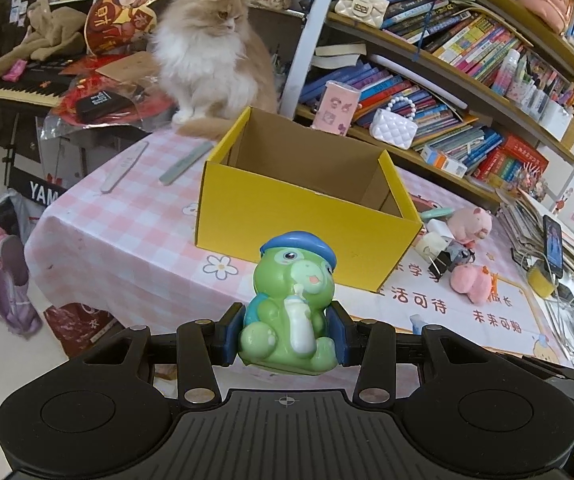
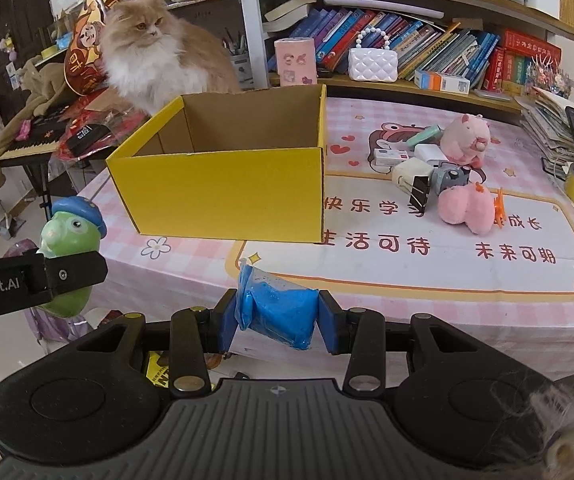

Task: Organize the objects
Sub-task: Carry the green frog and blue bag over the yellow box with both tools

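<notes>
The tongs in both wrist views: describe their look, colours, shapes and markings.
Both are alike: the left tongs and right tongs have blue pads on black linkage bars with silver rivets. These rise from a ribbed black base flanked by two round black discs, with a small crosshair mark at its centre. Seen from the right wrist view, the left tool's black side bears white "Robot.AI" lettering. No sleeves or cables show.

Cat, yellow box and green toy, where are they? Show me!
Cat (image 2: 147,56): right wrist view, on its fluffy white chest.
Yellow box (image 2: 227,196): right wrist view, on its front wall.
Green toy (image 1: 287,312): left wrist view, on its belly by the bottle, between the left tongs.
</notes>
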Demonstrator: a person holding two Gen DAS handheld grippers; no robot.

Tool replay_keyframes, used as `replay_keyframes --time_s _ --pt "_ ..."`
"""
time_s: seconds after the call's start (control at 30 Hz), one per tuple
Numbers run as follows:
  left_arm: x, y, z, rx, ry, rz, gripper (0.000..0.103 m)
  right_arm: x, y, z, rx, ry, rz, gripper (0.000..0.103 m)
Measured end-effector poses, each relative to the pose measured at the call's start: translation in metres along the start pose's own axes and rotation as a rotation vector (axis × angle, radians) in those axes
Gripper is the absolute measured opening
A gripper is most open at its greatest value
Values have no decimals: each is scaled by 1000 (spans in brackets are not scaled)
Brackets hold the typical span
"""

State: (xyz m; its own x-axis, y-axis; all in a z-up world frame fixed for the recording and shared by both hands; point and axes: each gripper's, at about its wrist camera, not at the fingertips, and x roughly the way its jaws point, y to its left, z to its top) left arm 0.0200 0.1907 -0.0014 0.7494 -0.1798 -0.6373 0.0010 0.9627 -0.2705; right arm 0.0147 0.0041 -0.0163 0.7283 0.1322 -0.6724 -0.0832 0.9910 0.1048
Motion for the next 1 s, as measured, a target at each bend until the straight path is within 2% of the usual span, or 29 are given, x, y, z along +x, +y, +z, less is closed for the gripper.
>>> replay_keyframes --time_s 0.8,1.0 --pt "-3 13 9 38 -11 0 42 6 13 8 54 0 12 39" --pt "0 13 16 32 -26 -1 42 10 18 16 20 -18 15 39"
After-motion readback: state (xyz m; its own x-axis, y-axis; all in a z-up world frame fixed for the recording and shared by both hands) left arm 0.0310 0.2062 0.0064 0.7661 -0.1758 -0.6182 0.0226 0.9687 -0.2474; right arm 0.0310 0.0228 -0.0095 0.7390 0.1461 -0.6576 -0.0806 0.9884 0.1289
